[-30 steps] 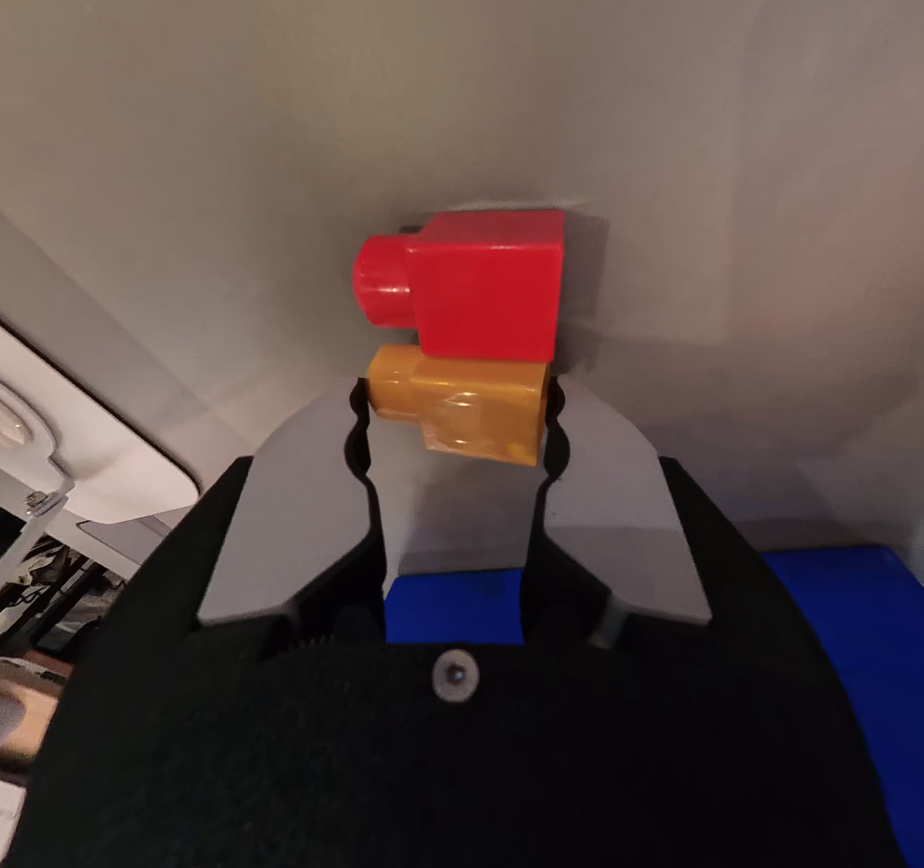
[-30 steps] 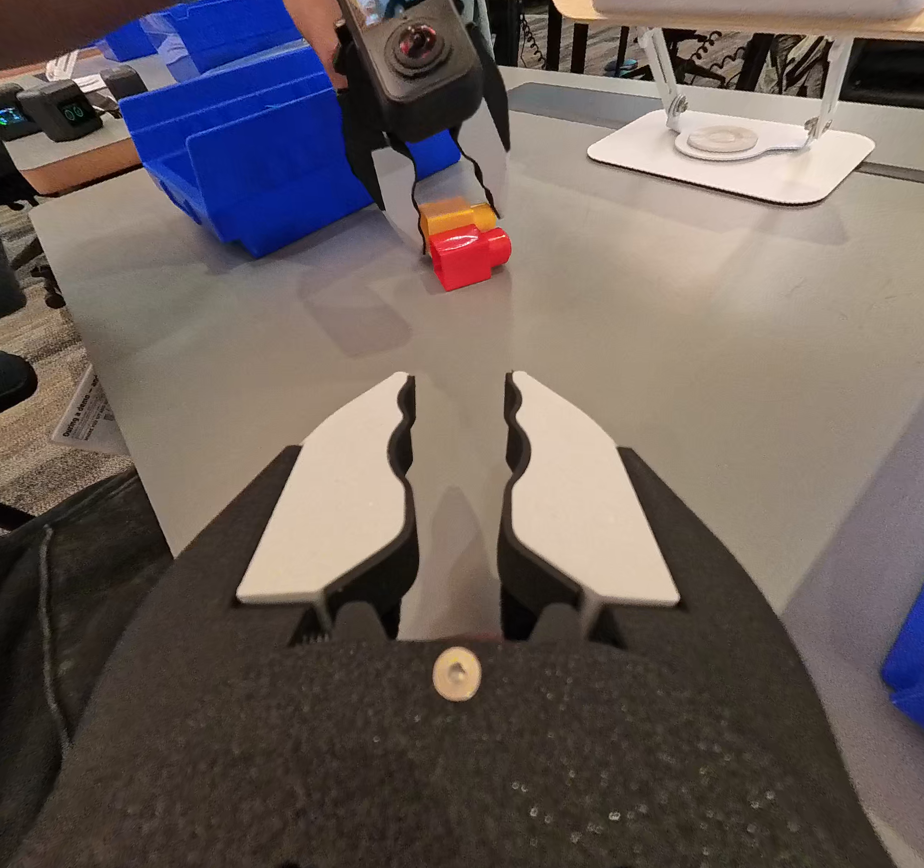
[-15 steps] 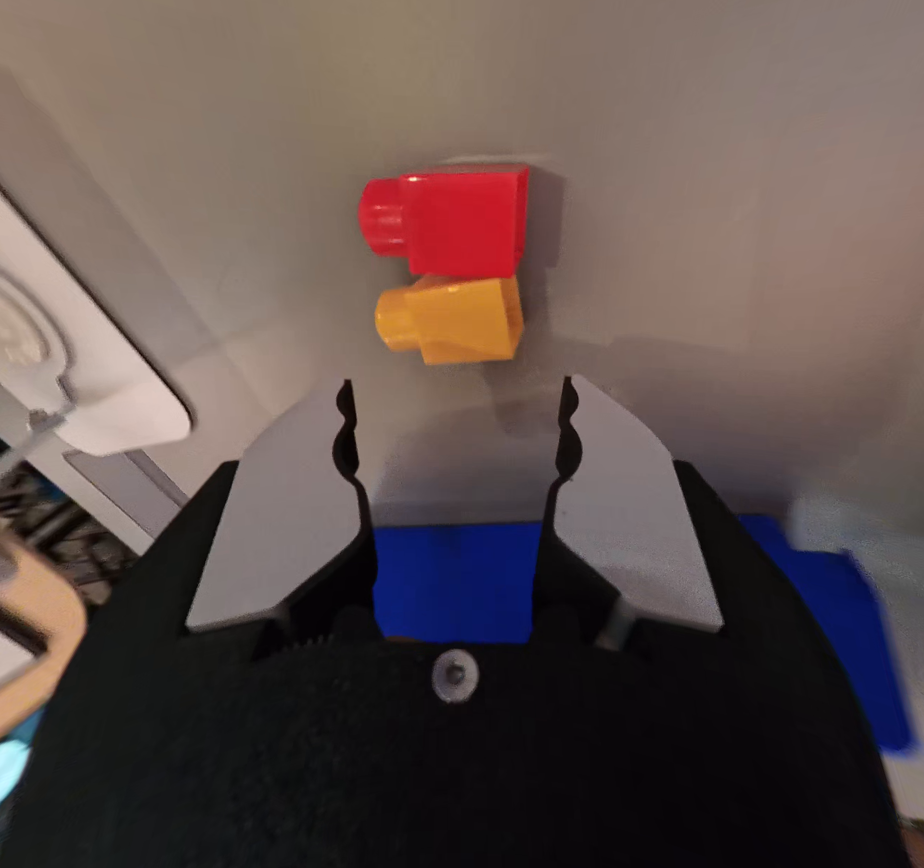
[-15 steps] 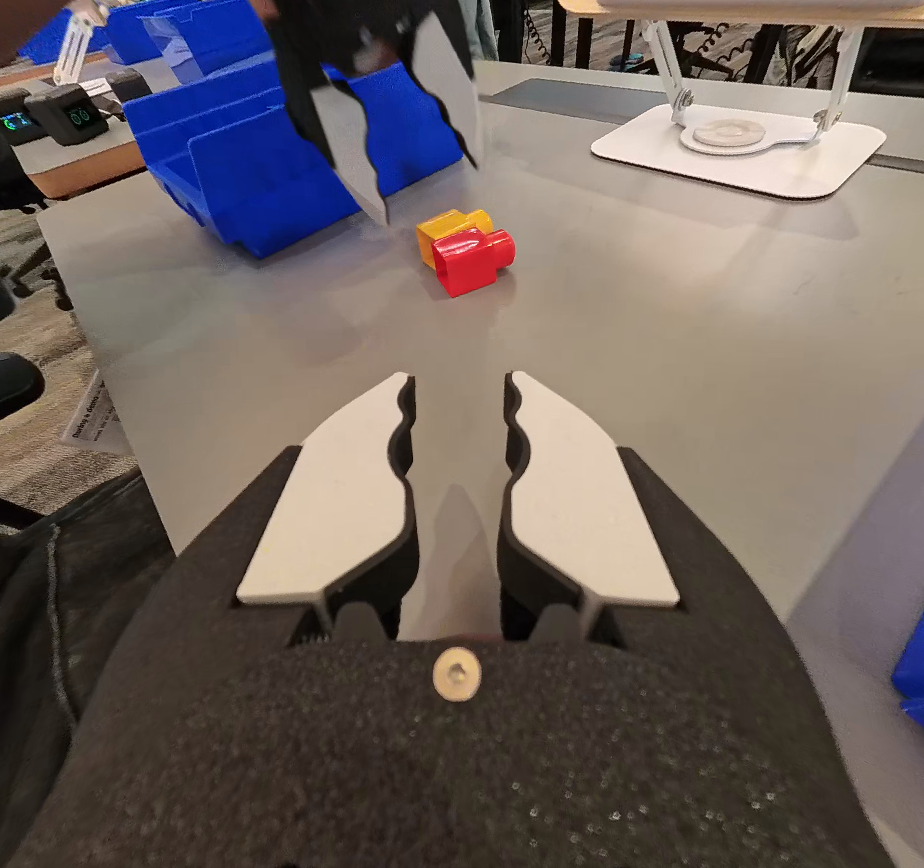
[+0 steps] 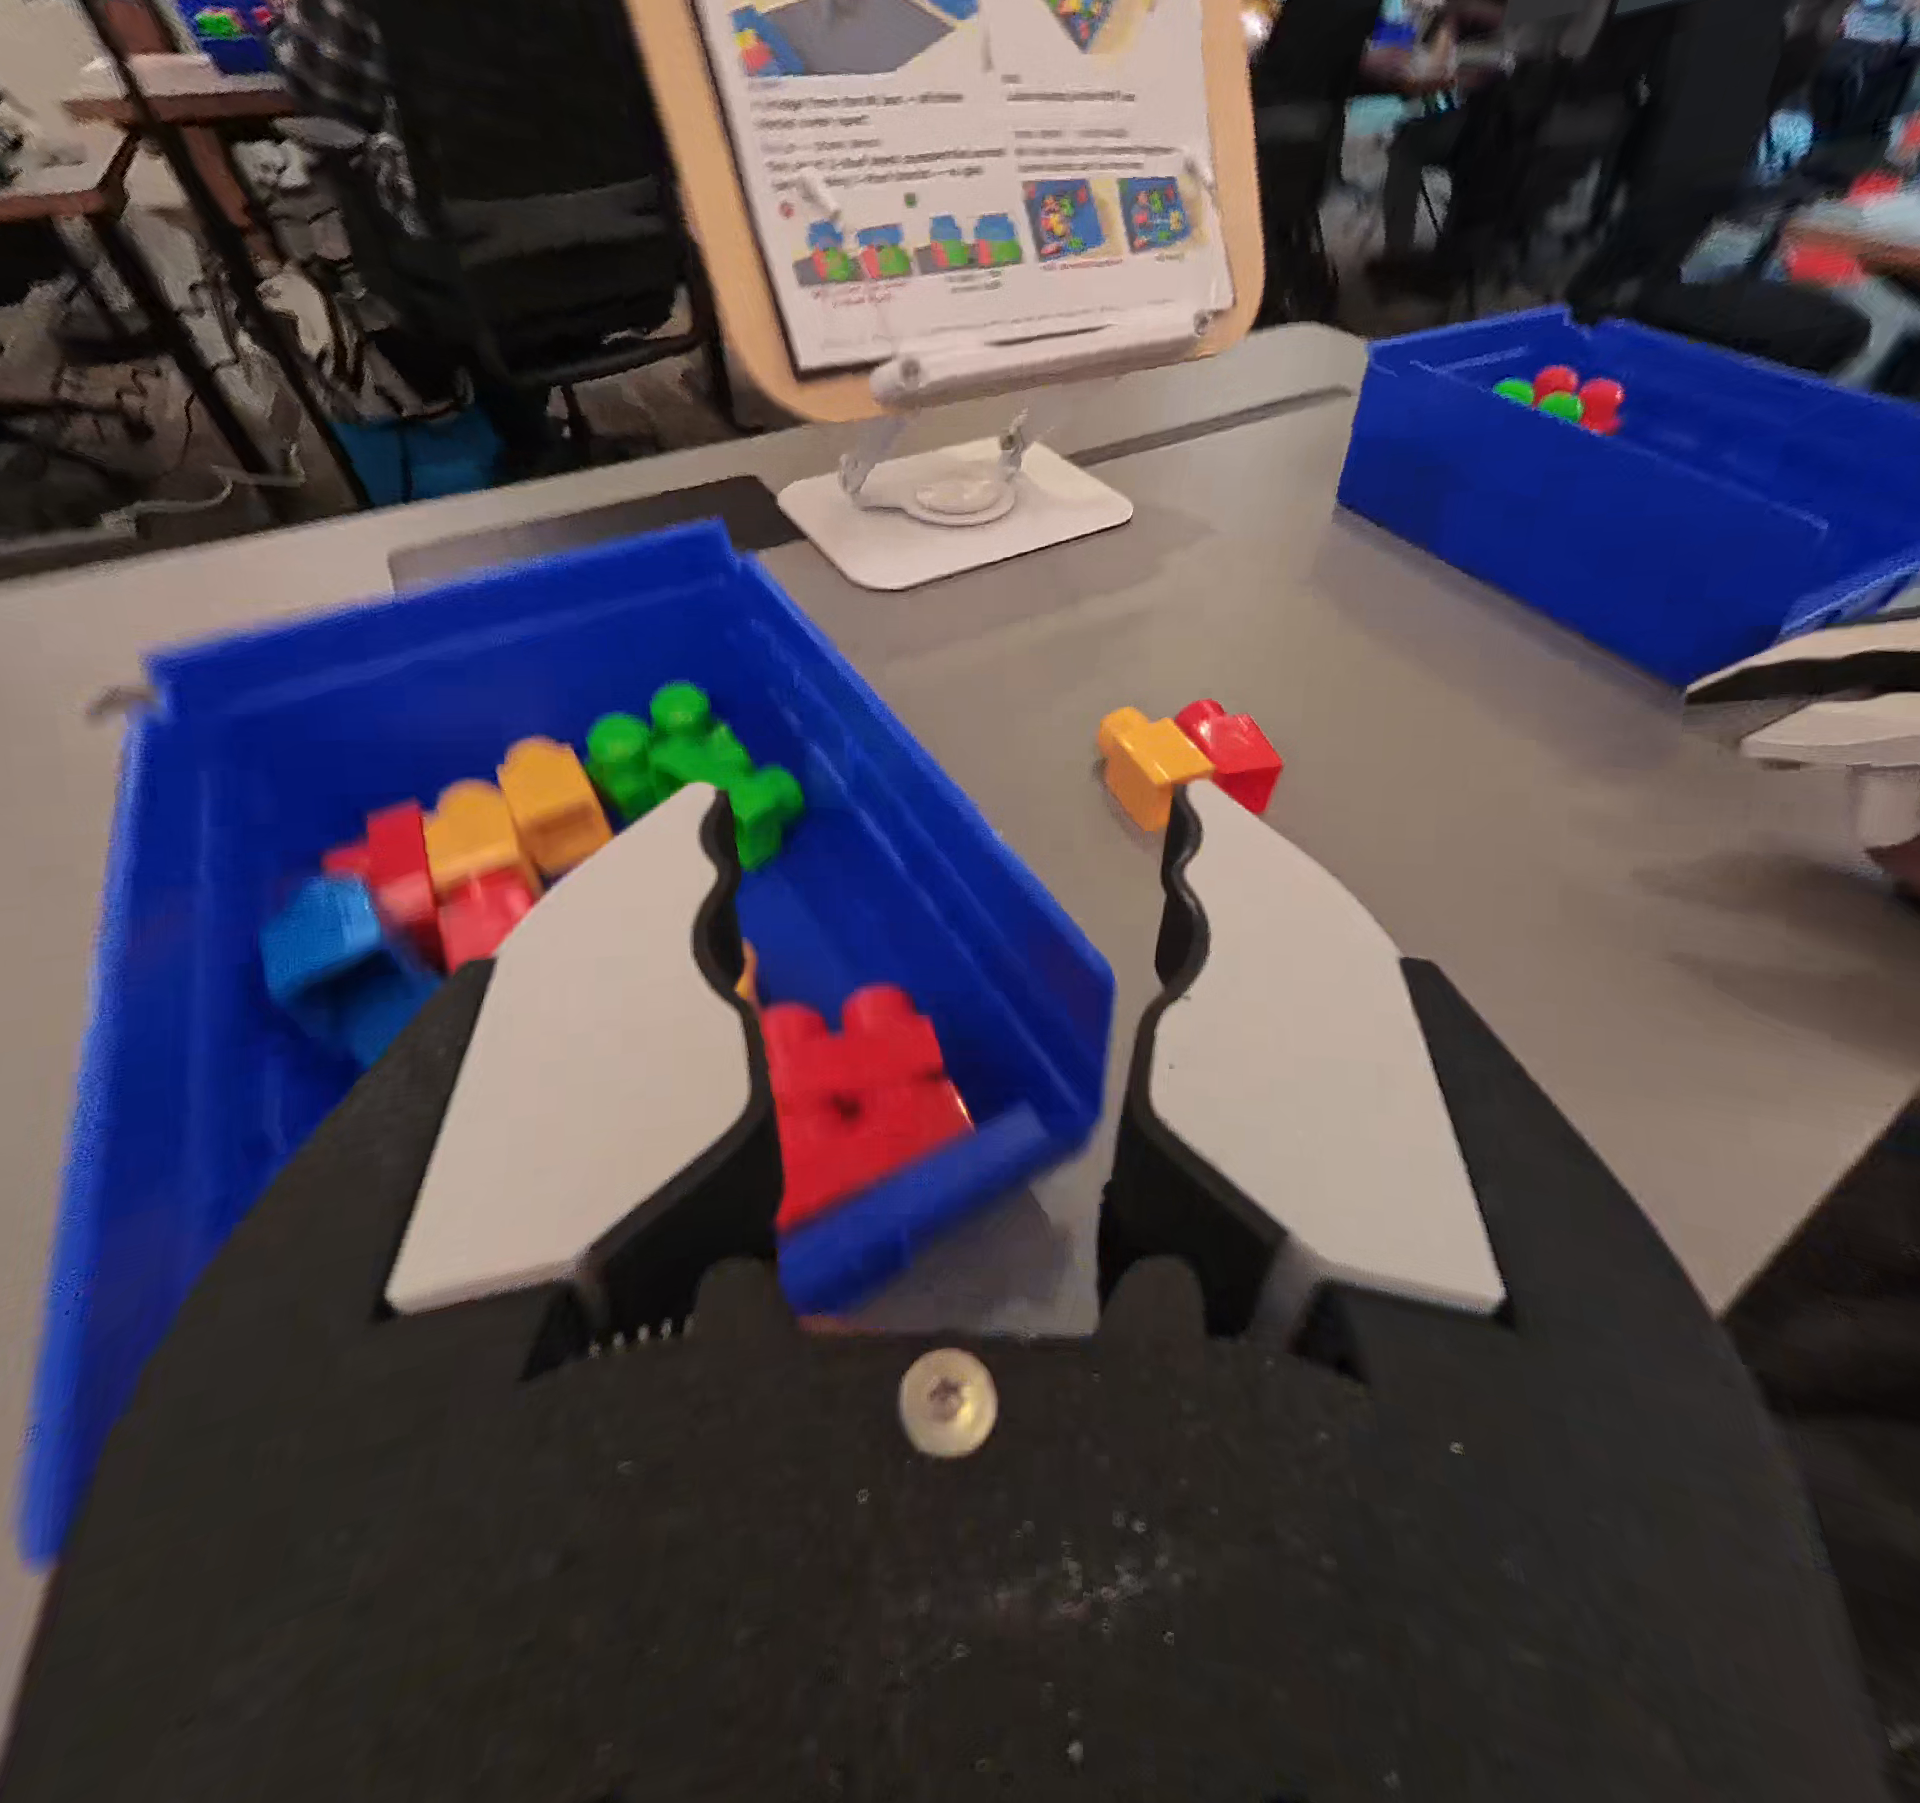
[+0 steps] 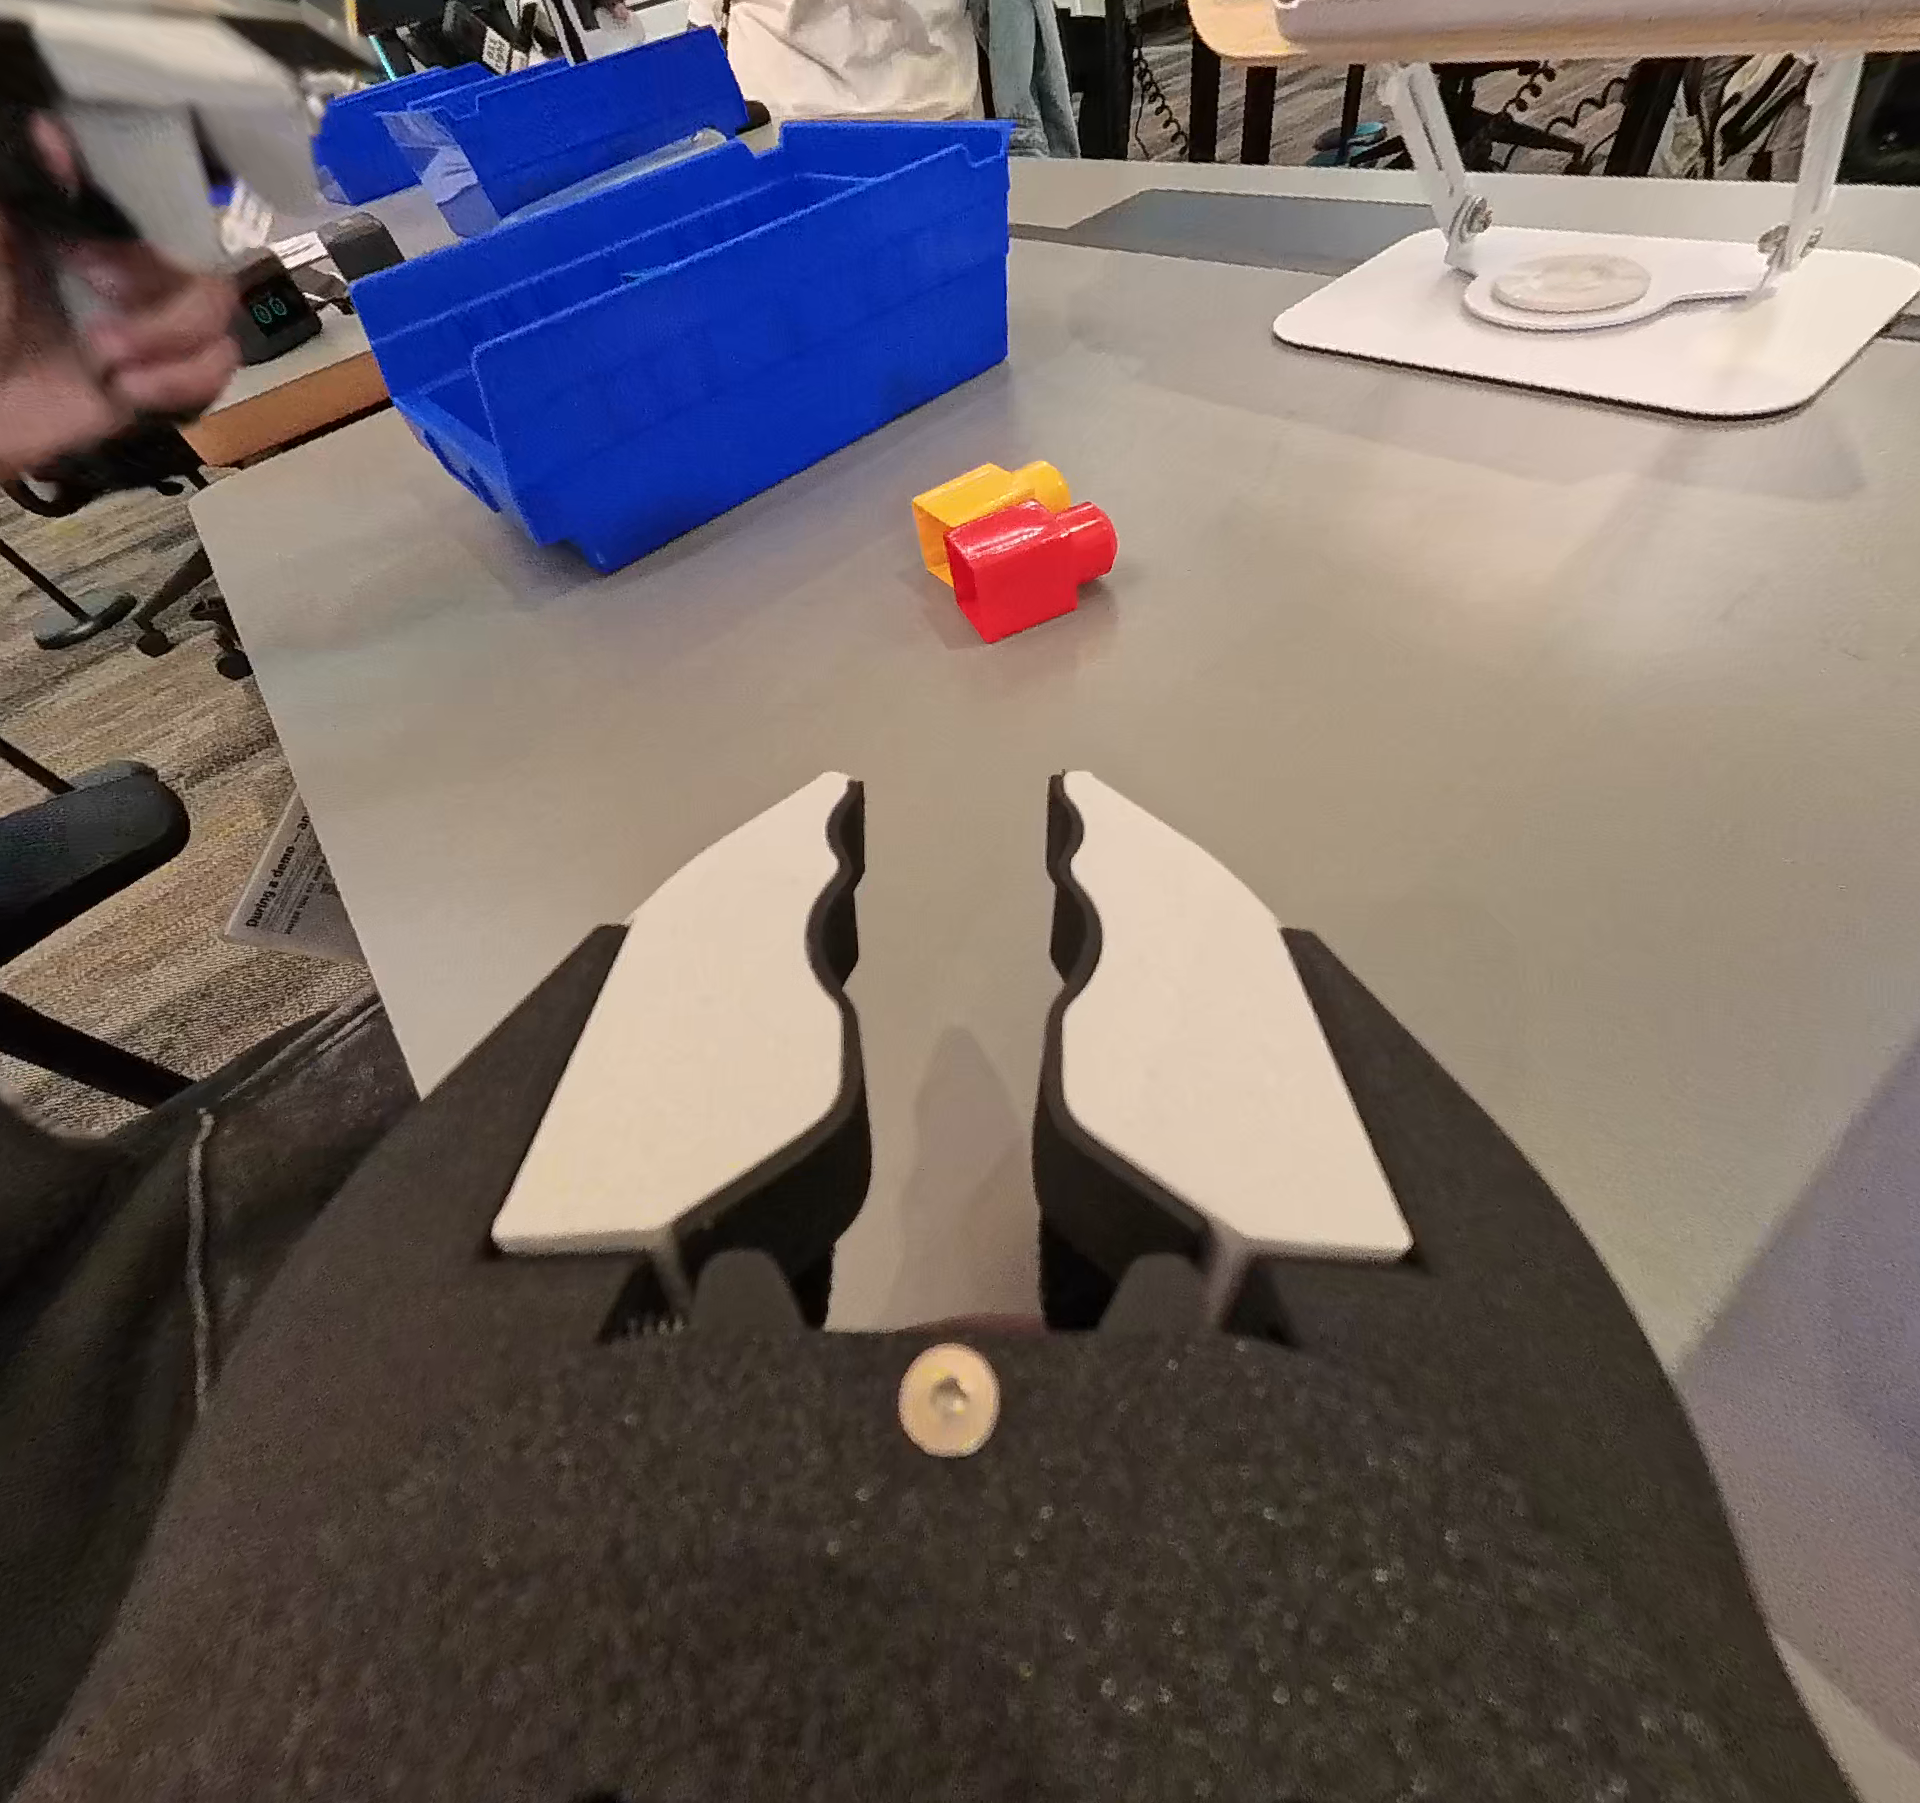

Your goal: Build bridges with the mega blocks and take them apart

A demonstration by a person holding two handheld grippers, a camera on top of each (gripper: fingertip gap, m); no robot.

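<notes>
A: Item one, bench point(image 6: 1455, 714). Edges and open room?

B: Grey top. Its near-left edge runs beside the right tool point(image 6: 954, 787); bare surface lies between that tool and the blocks. A blue bin point(image 6: 727, 351) stands left of the blocks, a white stand base point(image 6: 1621, 340) to the far right.

A: Item two, the blocks on the bench.

B: A yellow block point(image 6: 971, 506) and a red block point(image 6: 1023, 569), touching side by side, both lying on their sides. In the right wrist view each long axis runs left to right, studs pointing right toward the stand base.

A: Position relative to the tools?

B: Ahead of the right tool, well apart, about on its centre line. In the left wrist view the pair sits just beyond the right fingertip point(image 5: 1195, 808) of the left tool point(image 5: 945, 797), off to the right of its gap.

A: Tool states?

B: Left tool: fingers spread wide, empty, hanging over the near bin point(image 5: 914, 818), which holds loose red, yellow, green and blue blocks point(image 5: 499, 849). Right tool: fingers parted with a moderate gap, empty.

A: Other stock?

B: A second blue bin point(image 5: 1621, 548) at far right, with red and green blocks inside.
</notes>
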